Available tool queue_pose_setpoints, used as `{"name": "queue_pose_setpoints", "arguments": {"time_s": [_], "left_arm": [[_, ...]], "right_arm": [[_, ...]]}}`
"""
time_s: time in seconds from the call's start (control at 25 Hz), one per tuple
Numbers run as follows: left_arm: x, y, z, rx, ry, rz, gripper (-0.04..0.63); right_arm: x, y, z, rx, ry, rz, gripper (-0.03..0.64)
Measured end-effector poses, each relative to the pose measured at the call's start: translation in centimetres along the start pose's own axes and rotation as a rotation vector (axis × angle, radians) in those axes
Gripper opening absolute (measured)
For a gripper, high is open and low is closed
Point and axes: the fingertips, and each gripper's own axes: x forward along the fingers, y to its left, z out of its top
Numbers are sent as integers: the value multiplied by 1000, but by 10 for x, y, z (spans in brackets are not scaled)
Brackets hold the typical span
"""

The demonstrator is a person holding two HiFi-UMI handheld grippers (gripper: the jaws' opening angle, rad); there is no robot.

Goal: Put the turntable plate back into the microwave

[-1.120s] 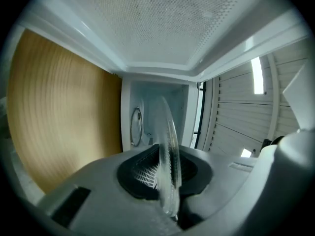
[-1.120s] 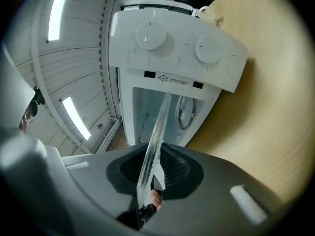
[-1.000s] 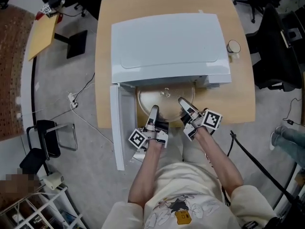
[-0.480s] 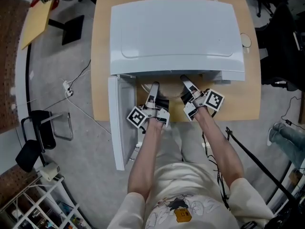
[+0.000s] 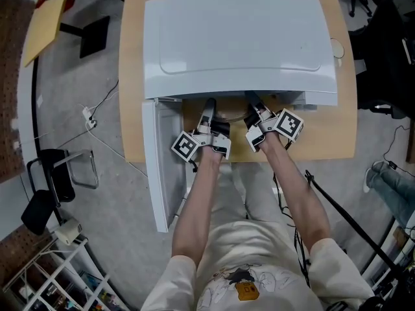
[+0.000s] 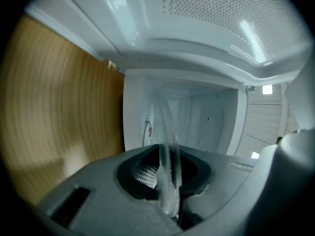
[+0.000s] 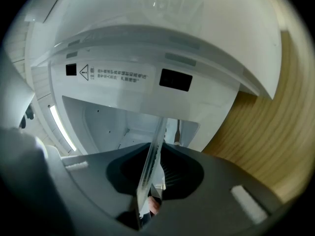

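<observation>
The glass turntable plate [image 5: 228, 116] is held level at the mouth of the white microwave [image 5: 233, 37], and only a sliver of its near rim shows under the microwave's top. My left gripper [image 5: 209, 106] is shut on the rim's left side, where the rim [image 6: 170, 156] stands edge-on between the jaws [image 6: 167, 186]. My right gripper [image 5: 252, 103] grips the right side; its jaws [image 7: 147, 191] are opening slightly with the rim [image 7: 153, 151] still pressed between them. Both point into the lit cavity [image 6: 197, 117].
The microwave door [image 5: 157, 167] hangs open at the left, beside my left gripper. The wooden table [image 5: 324, 138] has a narrow strip in front of the microwave. A small round object [image 5: 337, 48] sits at its right edge. Chairs [image 5: 58, 180] and cables [image 5: 97, 125] are on the floor.
Both grippers have carried the plate forward and a little down into the microwave. The plate showed in front of the opening before; now it is almost hidden under the top.
</observation>
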Motion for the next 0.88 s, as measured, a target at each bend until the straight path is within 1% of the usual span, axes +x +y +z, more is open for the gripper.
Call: {"name": "queue_pose_setpoints", "arguments": {"time_s": [0.12,0.44,0.52,0.56,0.6,0.64,0.72,0.88], "left_arm": [[1,1,1,0,-1,3,37],[9,0,5,-3,4,19,37],[11,0,6,-4,-1,22,38],[12,1,6,-3,-1,24,38],[14,1,7,-2,0,24,37],[15,0,7,-1,1,23,37],[17,-1,8,0,-1,20,37],[20,0,7,-5,-9,19,35]], "right_arm": [[3,6,0,16,-17,24,60],[3,-1,1,76,-70,10,58],[-4,-1,-5,96,-59,8,80],[-10,-1,-9,106,-55,6,101],[-15,-1,-13,116,-53,4,136],[-20,0,-18,126,-51,4,150],[-25,4,-29,139,-34,17,149],[-12,13,-56,146,60,48,149]]}}
